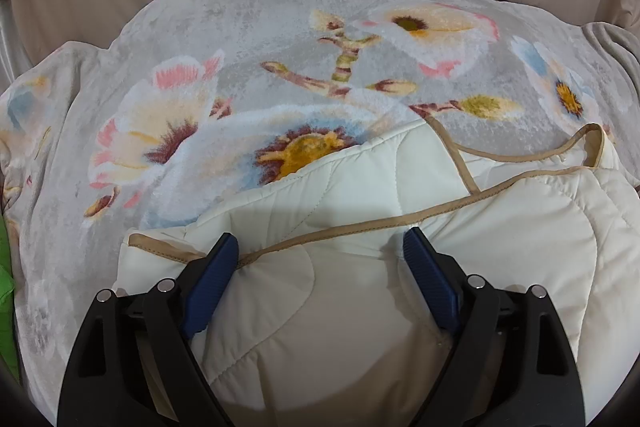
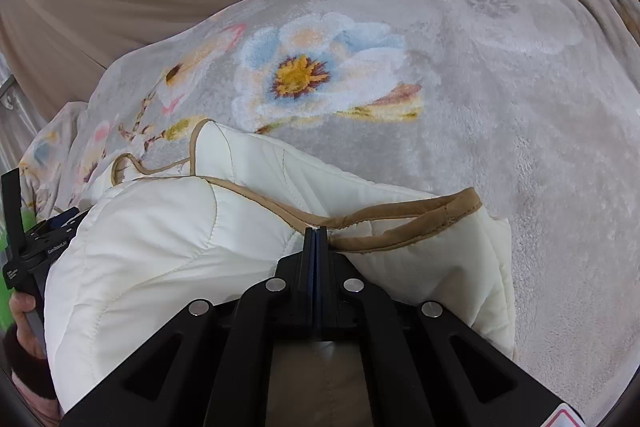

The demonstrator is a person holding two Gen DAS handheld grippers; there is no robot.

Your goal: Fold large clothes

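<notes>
My left tongs (image 1: 320, 247) gape over the cream quilted coat (image 1: 340, 307), which lies on a floral blanket (image 1: 240, 47). My right tongs (image 2: 318, 231) are clenched at its tan trim (image 2: 400, 219).

Your left gripper (image 1: 320, 247) points steeply down with jaws spread wide, while your right gripper (image 2: 317, 233) is pressed fully closed.

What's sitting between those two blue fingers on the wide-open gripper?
In the left wrist view, the left gripper stands open over the cream quilted garment; between its fingers lies that padded fabric, crossed by its tan trim.
</notes>
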